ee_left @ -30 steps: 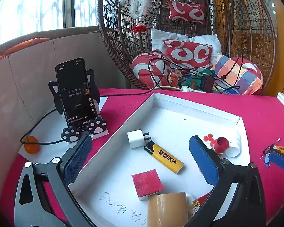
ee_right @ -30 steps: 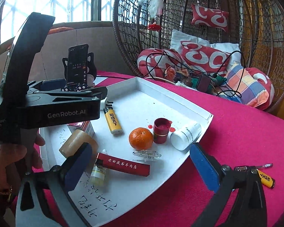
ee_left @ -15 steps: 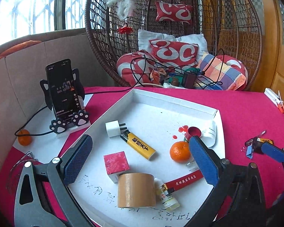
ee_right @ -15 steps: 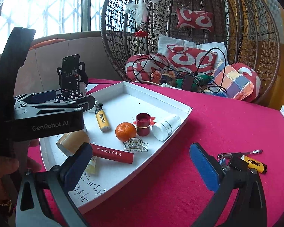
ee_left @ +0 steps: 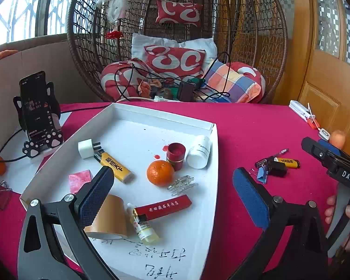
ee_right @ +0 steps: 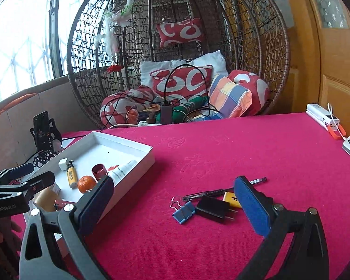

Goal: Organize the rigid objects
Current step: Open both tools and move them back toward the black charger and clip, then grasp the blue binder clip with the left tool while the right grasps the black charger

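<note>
Holding my right gripper (ee_right: pixel 172 207) spread and empty over the red tablecloth (ee_right: pixel 221 154), I see the black plug (ee_right: pixel 213 208), blue binder clip (ee_right: pixel 183 211) and a yellow lighter (ee_right: pixel 231 199) lying just ahead. My left gripper (ee_left: pixel 172 196) hangs spread above the white tray (ee_left: pixel 198 221) holding the orange (ee_left: pixel 160 172).

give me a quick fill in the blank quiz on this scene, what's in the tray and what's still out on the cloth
1. The orange lies inside the white ____.
2. On the red cloth beside the black plug adapter lies a binder clip coloured ____.
3. The right gripper is ____, holding nothing.
4. The lighter in the tray is coloured ____.

Missing words: tray; blue; open; yellow
</note>
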`<action>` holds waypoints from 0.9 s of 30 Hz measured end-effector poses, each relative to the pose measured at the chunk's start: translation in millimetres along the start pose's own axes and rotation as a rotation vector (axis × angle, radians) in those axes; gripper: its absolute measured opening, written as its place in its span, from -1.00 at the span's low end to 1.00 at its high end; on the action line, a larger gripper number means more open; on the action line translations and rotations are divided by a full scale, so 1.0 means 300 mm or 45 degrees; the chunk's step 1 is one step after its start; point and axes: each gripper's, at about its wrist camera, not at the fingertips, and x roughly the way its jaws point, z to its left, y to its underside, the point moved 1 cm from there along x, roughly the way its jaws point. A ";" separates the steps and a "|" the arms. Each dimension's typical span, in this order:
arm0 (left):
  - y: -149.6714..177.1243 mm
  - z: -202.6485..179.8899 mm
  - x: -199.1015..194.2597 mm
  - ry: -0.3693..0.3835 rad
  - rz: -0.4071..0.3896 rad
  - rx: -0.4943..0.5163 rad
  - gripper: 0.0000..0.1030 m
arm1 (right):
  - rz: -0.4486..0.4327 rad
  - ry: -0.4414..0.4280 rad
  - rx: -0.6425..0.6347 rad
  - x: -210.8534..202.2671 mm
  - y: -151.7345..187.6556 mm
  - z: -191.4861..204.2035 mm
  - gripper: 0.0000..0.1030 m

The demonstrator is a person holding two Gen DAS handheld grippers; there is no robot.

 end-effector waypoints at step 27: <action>0.100 -0.406 0.209 0.301 0.399 0.257 0.99 | 0.504 -0.081 -0.216 0.293 0.097 -0.053 -0.03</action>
